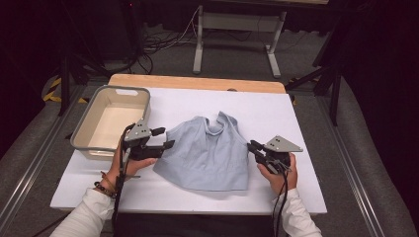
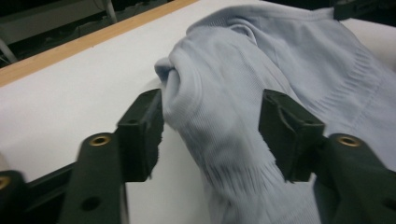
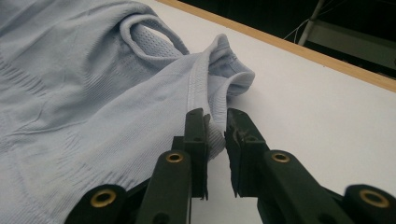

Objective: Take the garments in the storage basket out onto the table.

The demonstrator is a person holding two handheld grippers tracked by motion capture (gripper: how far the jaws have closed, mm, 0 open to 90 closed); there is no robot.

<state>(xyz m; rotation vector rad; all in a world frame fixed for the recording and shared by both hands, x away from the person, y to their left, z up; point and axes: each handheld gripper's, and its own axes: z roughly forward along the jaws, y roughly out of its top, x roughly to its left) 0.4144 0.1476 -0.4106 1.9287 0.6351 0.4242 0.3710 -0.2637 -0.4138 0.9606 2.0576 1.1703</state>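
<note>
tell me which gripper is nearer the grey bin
Left. The left gripper sits just in front of the grey bin, beside its near right corner, at the shirt's left edge. The right gripper is across the shirt, at its right edge.

White tabletop (image 1: 296, 118) is bare from 12 to 3 o'clock of the light blue shirt (image 1: 210, 153), so there is free passage along the far edge and the right side. Grey plastic bin (image 1: 89, 138) blocks the 9 to 10 o'clock corner, just beside the left gripper (image 1: 165, 138), with only a tight gap between them. Near edge at 6 o'clock is a bare strip, partly taken by the forearms. Right gripper (image 1: 253, 147) sits at the shirt's 3 o'clock edge, with open table outboard of it.
</note>
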